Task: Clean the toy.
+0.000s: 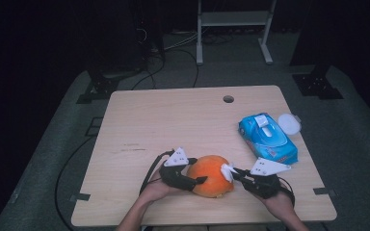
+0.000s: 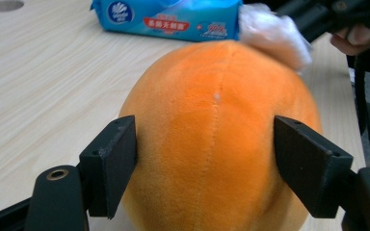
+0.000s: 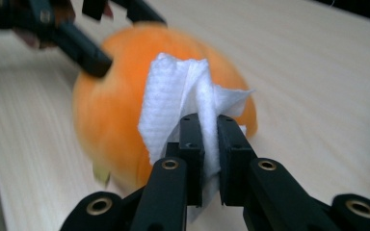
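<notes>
Orange plush ball (image 1: 212, 175) sits near the counter's (image 1: 173, 120) front edge, the left hand-held gripper (image 1: 197, 179) clamping its sides. The right hand-held gripper (image 1: 234, 173) pinches a white wipe (image 3: 183, 103) against it. Hard wiping could squirt the soft ball free, toward that edge. Open counter lies behind; the blue wipes pack (image 1: 268, 138) crowds the right.
</notes>
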Available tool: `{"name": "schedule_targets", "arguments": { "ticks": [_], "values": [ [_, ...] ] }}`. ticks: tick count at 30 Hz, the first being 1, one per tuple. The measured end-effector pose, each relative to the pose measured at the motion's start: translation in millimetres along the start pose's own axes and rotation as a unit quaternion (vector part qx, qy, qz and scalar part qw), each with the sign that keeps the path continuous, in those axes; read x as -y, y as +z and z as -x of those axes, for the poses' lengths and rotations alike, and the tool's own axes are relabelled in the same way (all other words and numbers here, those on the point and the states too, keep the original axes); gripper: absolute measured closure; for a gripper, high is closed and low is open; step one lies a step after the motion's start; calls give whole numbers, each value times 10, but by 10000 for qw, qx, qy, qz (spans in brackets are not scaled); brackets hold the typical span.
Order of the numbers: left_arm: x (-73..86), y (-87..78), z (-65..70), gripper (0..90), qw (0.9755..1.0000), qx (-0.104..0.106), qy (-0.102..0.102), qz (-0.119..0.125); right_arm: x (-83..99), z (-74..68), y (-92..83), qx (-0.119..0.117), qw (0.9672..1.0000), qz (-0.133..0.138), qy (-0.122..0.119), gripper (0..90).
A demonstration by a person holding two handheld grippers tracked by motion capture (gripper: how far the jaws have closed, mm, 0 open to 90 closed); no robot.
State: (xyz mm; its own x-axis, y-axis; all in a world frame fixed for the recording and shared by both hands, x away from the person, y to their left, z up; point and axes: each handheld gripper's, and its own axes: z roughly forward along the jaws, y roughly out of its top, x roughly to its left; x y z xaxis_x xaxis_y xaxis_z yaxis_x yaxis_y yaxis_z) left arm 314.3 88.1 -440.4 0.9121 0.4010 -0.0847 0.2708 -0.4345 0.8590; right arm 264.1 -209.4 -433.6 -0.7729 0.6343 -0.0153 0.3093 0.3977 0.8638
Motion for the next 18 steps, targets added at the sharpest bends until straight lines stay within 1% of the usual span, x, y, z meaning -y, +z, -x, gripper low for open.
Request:
{"name": "schedule_targets", "arguments": {
  "ticks": [3,6,10,14,18],
  "values": [
    [35,-21,-46,256,9999,90,-91,13,132,-8,-17,-65,9998,-178,85,817],
    [26,-11,-19,260,9999,117,19,9,185,10,-28,-127,9994,-184,271,817],
    [23,-4,18,276,9998,147,143,3,139,88,32,-124,9988,-109,466,817],
    [22,-6,35,281,9996,177,213,-11,32,171,111,-75,9984,23,553,817],
    [19,-2,72,280,9992,211,343,-18,-65,253,182,-37,9978,142,644,817]
  ]
}}
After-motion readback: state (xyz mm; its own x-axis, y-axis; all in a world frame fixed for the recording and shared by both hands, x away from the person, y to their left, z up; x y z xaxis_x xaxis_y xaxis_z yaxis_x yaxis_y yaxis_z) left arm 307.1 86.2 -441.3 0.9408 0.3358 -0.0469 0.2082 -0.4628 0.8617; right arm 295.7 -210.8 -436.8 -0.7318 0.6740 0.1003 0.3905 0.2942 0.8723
